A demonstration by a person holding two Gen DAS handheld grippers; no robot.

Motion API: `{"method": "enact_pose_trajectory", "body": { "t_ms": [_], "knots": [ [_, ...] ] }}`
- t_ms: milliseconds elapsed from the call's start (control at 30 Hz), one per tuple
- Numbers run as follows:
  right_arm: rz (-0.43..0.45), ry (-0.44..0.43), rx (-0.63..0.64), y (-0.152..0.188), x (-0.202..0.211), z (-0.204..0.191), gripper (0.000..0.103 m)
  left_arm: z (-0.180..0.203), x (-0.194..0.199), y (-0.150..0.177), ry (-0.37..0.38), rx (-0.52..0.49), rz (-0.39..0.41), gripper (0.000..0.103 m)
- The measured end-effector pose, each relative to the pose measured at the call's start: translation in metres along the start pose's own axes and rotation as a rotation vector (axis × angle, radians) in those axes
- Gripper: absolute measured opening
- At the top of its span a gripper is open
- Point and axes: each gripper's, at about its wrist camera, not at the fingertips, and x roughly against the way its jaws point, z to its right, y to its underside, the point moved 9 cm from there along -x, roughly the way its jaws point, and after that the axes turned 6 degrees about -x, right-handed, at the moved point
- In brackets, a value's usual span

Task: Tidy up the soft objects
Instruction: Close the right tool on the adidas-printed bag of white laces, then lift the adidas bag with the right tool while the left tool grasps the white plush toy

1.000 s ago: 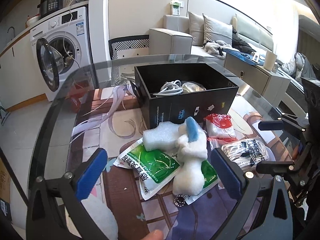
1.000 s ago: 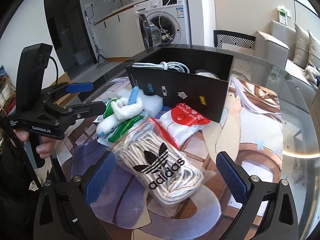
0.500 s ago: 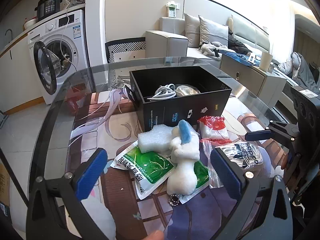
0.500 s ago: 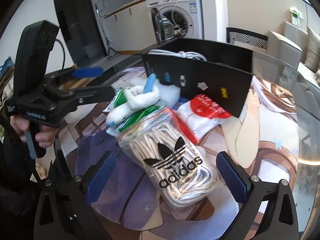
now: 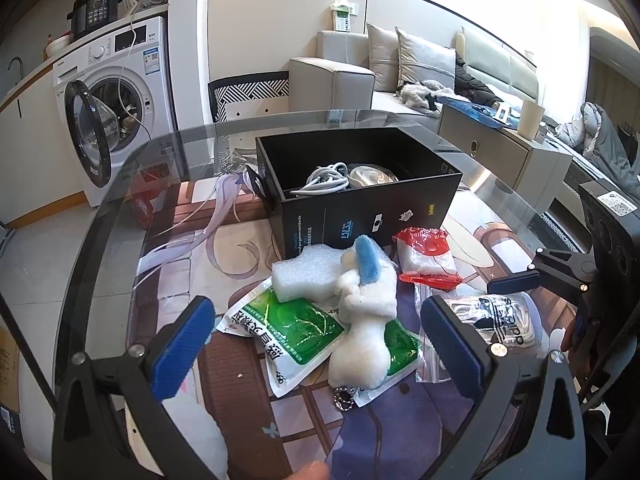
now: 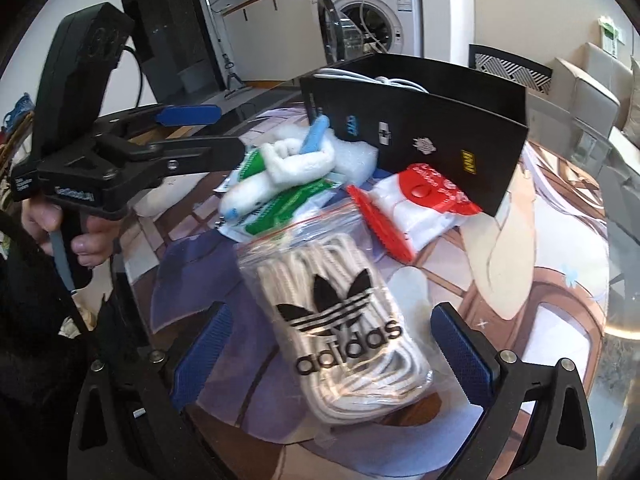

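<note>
Straddling the adidas bag [image 6: 340, 320], right gripper [image 6: 332, 354] (jaws closing, pads clear); left gripper [image 5: 320, 346] wide open.

2 fisheye views are given, 1 mounted on each handheld gripper and aimed forward and downward along its fingers. From the left wrist, the glass table [image 5: 120, 184] is seen from its near edge, with the black box [image 5: 360, 200] at 12 o'clock and the right gripper [image 5: 516, 280] at 3 o'clock. From the right wrist, the adidas bag [image 6: 340, 320] is viewed closely, with the left gripper [image 6: 192, 132] at 10 o'clock. The box, the bag [image 5: 496, 320] and the white plush toy [image 5: 368, 312] are shared by both views.
</note>
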Motion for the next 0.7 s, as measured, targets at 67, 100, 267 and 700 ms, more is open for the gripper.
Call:
{"method": "enact_pose_trajectory", "body": {
  "t_ms": [67,100,267,700],
  "knots": [
    [0.008,0.012,0.004,-0.0012,0.0005,0.0025,0.095,0.0002,-0.0007,0.0006,0.001,0.001,-0.003,0.103],
    [0.009,0.019,0.007,-0.0013,0.0006,0.0029,0.092,0.0003,-0.0007,0.0007,0.001,0.001,-0.003,0.103],
    [0.014,0.058,0.038,-0.0001,0.0003,0.003,0.082,0.0007,-0.0014,0.0014,0.001,0.003,-0.005,0.103],
    [0.02,0.053,0.092,0.0054,0.0049,-0.0029,0.057,0.004,-0.0055,0.0056,0.009,0.006,-0.021,0.103]
  ]
}}
